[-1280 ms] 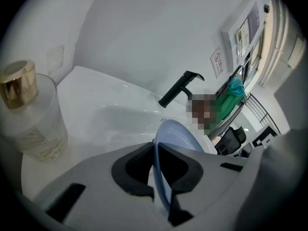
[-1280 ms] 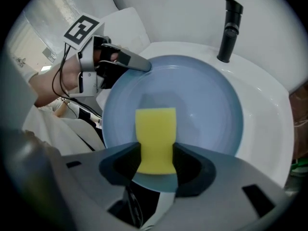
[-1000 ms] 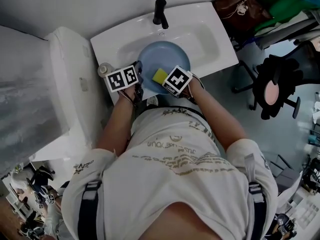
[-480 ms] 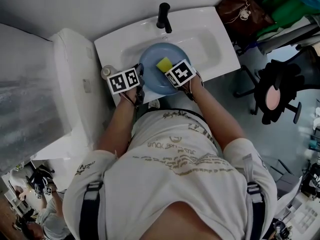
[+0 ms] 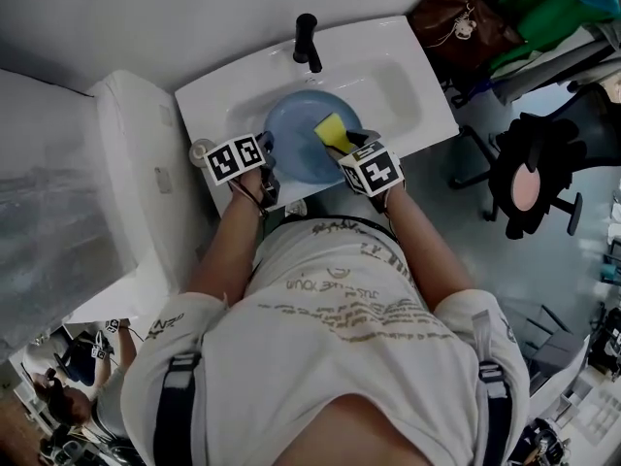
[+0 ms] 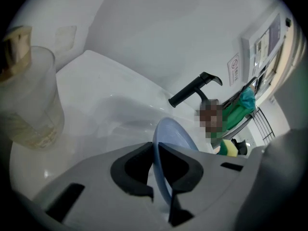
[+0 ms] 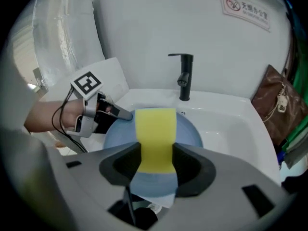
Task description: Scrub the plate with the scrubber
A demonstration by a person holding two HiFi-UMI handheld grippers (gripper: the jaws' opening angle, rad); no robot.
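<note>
A blue plate (image 5: 296, 139) stands tilted in the white sink (image 5: 408, 76). My left gripper (image 5: 269, 151) is shut on the plate's left rim. In the left gripper view the plate (image 6: 166, 138) runs edge-on between the pads of the left gripper (image 6: 156, 177). My right gripper (image 5: 342, 146) is shut on a yellow scrubber sponge (image 5: 332, 129) that lies against the plate's face. In the right gripper view the sponge (image 7: 155, 134) fills the gap of the right gripper (image 7: 155, 162), with the plate (image 7: 190, 134) behind it and the left gripper (image 7: 120, 113) at the plate's left rim.
A black faucet (image 5: 306, 39) stands behind the basin. A clear plastic cup (image 5: 201, 150) sits on the sink's left corner. A brown bag (image 5: 466, 17) and a black office chair (image 5: 529, 168) are to the right of the sink.
My right gripper swung to the right and turned, carrying the sponge across the plate's face toward its far right side. The left gripper kept its hold on the rim.
</note>
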